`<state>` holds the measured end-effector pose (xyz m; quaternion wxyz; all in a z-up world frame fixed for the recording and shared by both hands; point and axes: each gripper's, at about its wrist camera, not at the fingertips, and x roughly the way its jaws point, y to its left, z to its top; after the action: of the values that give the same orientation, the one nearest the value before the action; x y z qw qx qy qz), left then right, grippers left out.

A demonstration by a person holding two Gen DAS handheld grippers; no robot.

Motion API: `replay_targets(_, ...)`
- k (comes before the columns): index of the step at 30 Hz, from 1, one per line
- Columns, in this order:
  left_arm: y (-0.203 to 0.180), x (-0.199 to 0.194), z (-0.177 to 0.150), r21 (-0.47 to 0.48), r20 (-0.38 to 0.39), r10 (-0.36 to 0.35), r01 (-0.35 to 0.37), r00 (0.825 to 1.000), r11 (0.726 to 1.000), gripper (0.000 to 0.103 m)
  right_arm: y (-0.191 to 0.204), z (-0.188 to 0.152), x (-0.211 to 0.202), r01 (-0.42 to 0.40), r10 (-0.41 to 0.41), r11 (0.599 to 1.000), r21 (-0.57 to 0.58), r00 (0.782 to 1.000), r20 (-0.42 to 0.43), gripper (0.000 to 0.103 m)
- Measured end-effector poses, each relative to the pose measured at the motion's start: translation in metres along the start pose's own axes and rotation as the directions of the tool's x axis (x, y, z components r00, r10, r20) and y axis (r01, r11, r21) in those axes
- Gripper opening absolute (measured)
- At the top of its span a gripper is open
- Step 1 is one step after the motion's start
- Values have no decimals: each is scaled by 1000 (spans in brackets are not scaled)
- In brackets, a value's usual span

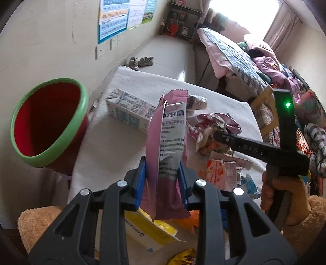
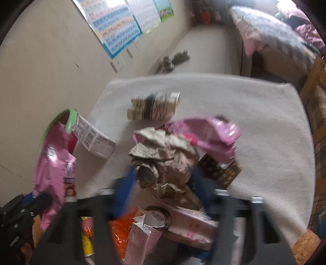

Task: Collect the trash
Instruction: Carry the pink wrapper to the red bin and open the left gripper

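1. The left gripper (image 1: 162, 179) has black plastic arms and blue ribbed pads. The pads are squeezed tight on a shiny pink and white plastic snack wrapper (image 1: 170, 140). The wrapper is flat and long. It stands almost straight up, with its zigzag top edge pointing away from the camera and its bottom end hanging below the pads.
2. Under that gripper lie a flat yellow and white cardboard box (image 1: 150, 230) and some orange wrappers. The black arms hide part of them.
3. To the left is a round plastic bin, red inside with a thick green rim (image 1: 84, 108). It looks tipped, with its open mouth facing the camera.
4. The right wrist view is blurry. The right gripper (image 2: 163, 183) has its blue pads on each side of a crumpled tan paper wad (image 2: 163, 155). I cannot tell if it is pinching the wad.
5. A soft white cloth covers the table (image 2: 264, 142). On it lie a crinkled pink foil bag (image 2: 212, 134) and a blue and white milk carton (image 1: 130, 112) on its side.
6. Farther off are grey shoes (image 1: 141, 62) on the floor, bright posters (image 1: 114, 18) on the wall, and a messy bed (image 1: 234, 55). The window is too bright to see.
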<state>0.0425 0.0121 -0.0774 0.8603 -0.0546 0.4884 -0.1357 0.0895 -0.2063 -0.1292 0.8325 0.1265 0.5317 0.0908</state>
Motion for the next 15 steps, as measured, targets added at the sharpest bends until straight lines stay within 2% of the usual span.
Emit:
replay_targets(4,22,-9,0,-45,23,28,-27,999,999,28,6,-4,-26,-25,26,1000,-18,997,68,38)
replay_targets(9,66,-23,7,-136,77,120,-108,990,985,28,37,0,-67,-81,92,994,-77,984,150,38)
replay_targets(12,100,-29,12,-202,88,198,-177,976,963,28,72,11,-70,-138,158,982,-132,976,148,38)
replay_targets(15,132,-32,12,-250,83,264,-236,961,939,28,112,22,-59,-198,222,961,-193,969,112,39)
